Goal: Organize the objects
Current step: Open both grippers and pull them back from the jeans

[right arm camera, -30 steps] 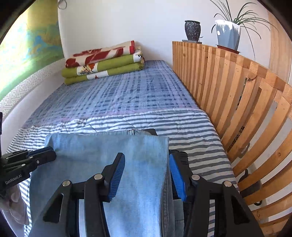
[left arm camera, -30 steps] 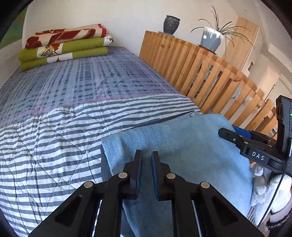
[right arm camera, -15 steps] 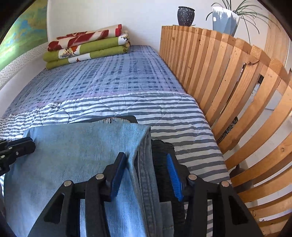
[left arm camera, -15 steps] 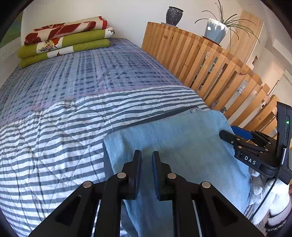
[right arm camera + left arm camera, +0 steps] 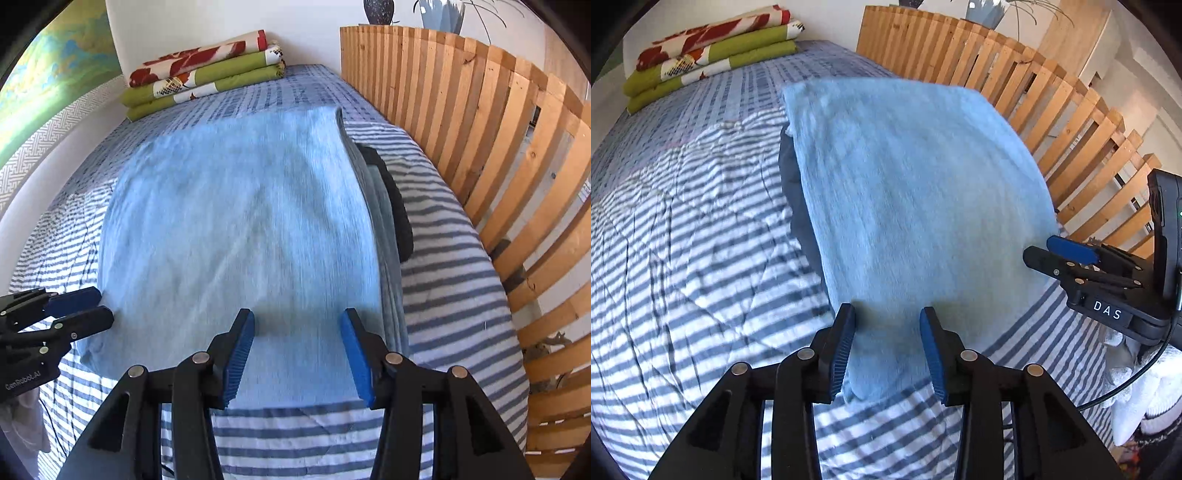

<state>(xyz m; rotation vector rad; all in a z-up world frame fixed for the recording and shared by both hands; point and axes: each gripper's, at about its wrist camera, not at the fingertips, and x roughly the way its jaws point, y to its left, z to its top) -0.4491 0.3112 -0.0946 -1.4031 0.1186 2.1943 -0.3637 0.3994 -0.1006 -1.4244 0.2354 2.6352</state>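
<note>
While the folded jeans (image 5: 908, 192) lie flat on the striped bed (image 5: 683, 258), both tongs, left (image 5: 888, 347) and right (image 5: 297, 354), hover over their near edge, jaws opening, gripping nothing.

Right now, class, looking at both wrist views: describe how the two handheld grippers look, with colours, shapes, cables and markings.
Both grippers, left gripper and right gripper, are black linkages with silver rivets and ribbed blue pads. The right carries white "DAS" lettering and a black cable; the left reads "GenRobot.AI".
</note>
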